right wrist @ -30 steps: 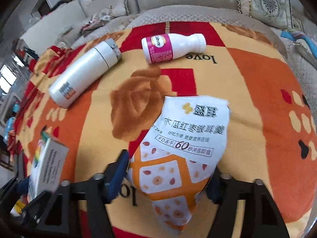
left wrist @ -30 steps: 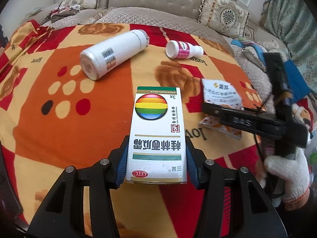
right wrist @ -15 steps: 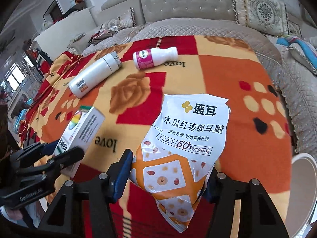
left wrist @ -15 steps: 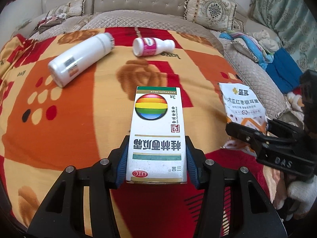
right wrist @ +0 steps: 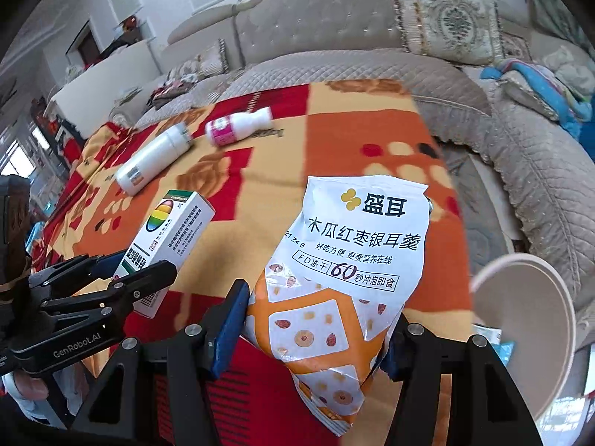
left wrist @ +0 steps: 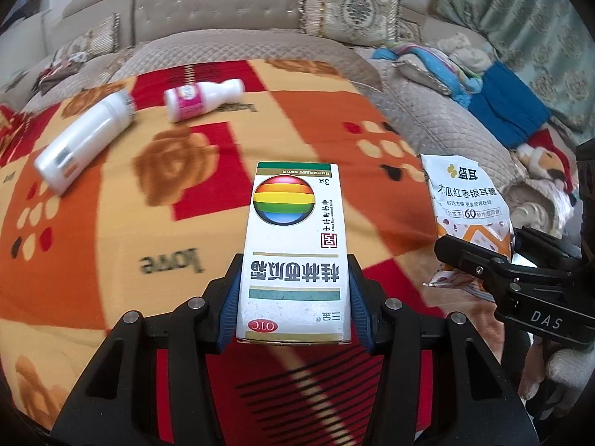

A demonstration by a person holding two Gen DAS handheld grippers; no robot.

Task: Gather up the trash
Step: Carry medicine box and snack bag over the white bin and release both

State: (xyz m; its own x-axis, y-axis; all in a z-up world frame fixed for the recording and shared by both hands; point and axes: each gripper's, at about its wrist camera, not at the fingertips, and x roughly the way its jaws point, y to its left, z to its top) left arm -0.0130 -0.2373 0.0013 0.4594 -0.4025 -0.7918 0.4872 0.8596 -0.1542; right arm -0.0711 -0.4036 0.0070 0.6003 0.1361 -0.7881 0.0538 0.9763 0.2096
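Note:
My left gripper (left wrist: 293, 297) is shut on a white medicine box (left wrist: 295, 245) with a rainbow ball on it, held above the blanket. The same box (right wrist: 169, 238) and left gripper (right wrist: 122, 278) show at the left of the right wrist view. My right gripper (right wrist: 316, 330) is shut on a white and orange snack packet (right wrist: 346, 271), also lifted; that packet (left wrist: 468, 204) shows at the right of the left wrist view, pinched by the right gripper (left wrist: 479, 264). A white bottle (left wrist: 85, 145) and a small pink-labelled bottle (left wrist: 200, 98) lie on the far part of the blanket.
The orange, red and yellow blanket (left wrist: 111, 223) covers a sofa seat with grey quilted cushions (left wrist: 238, 18) behind. A pale round bin rim (right wrist: 528, 323) stands at the lower right. Clothes and a soft toy (left wrist: 543, 160) lie to the right. A gloved hand (left wrist: 569, 375) holds the right gripper.
Both grippers have travelled to the right over the blanket with the box and the packet still held. The two bottles have slid to the left and farther away; the bin rim has come into view.

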